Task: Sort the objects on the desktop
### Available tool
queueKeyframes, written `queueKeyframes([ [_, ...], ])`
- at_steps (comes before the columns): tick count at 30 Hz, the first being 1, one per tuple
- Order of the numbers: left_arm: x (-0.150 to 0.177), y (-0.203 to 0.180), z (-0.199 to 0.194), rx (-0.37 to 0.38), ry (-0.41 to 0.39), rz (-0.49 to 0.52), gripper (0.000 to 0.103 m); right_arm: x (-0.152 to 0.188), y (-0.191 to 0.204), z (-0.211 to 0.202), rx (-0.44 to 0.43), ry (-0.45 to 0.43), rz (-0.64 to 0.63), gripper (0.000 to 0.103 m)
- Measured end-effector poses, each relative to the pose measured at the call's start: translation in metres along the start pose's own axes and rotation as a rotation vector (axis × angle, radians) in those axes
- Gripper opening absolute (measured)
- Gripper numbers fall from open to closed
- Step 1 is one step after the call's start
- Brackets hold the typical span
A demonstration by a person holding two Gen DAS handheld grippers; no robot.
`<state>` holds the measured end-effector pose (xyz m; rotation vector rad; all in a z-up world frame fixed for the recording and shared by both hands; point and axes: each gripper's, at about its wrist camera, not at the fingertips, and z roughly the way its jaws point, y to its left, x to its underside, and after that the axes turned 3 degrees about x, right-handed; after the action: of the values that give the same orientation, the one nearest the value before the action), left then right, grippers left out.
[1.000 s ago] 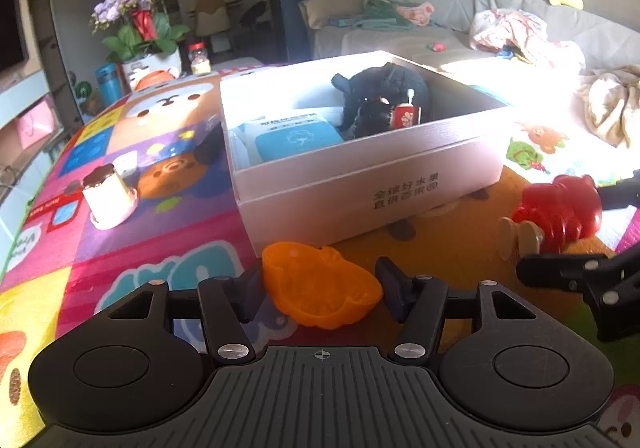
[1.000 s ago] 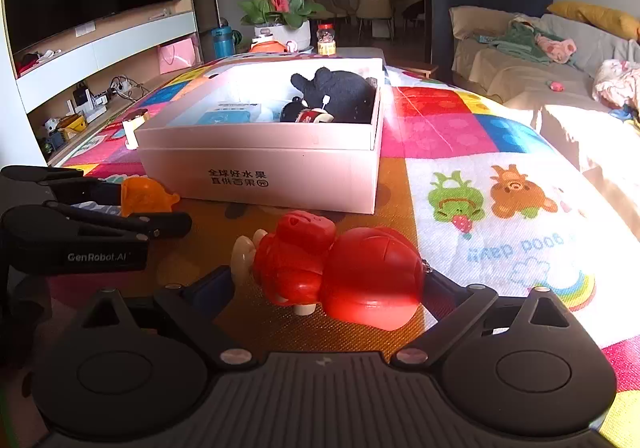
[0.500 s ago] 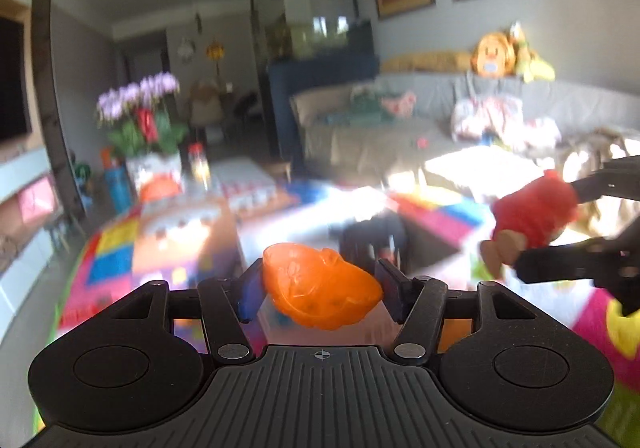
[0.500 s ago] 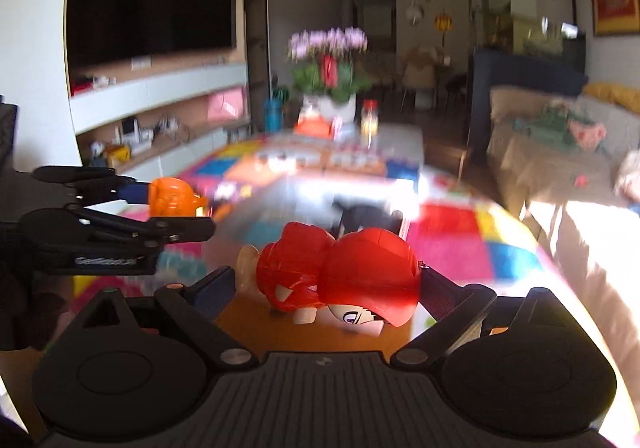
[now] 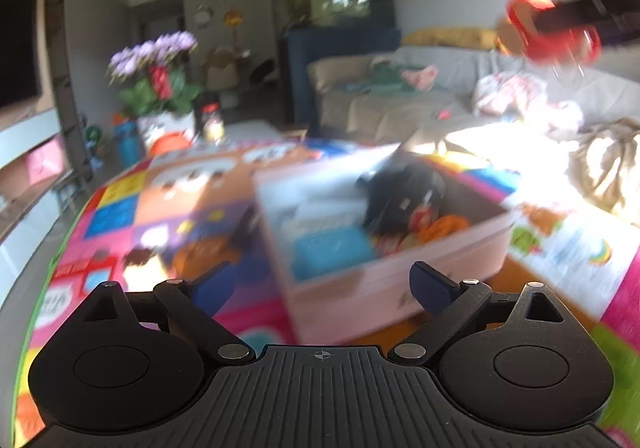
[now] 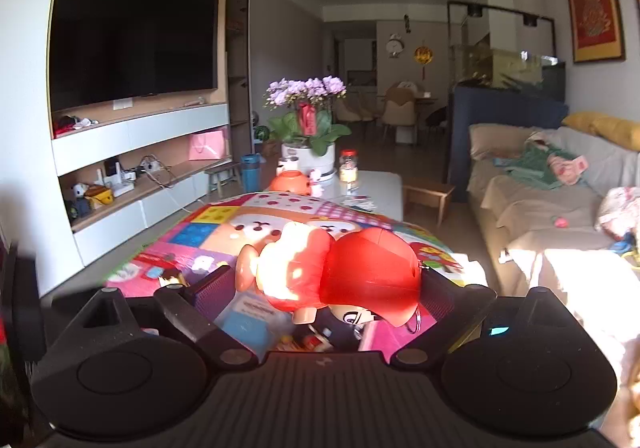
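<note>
Left gripper (image 5: pixel 320 286) just sprung wide, empty — orange toy (image 5: pixel 442 228) in box (image 5: pixel 384 280); right gripper (image 6: pixel 324 288) clamps red doll (image 6: pixel 340 272).

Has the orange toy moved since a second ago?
Yes. It has left the left claw, whose jaws have just been opening with nothing between them, and now lies inside the white box, beside the black plush.
</note>
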<state>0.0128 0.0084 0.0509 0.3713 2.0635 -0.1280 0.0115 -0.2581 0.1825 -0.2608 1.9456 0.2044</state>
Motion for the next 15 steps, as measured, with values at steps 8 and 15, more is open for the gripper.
queueKeyframes([
  [8,0.026,0.039,-0.002,-0.048,0.043,-0.092,0.1,-0.045,0.024,0.111,-0.115,0.05,0.081,0.097],
  [15,0.037,0.056,0.009,-0.097,0.053,-0.138,0.102,-0.043,0.044,0.157,-0.079,0.177,0.063,0.098],
])
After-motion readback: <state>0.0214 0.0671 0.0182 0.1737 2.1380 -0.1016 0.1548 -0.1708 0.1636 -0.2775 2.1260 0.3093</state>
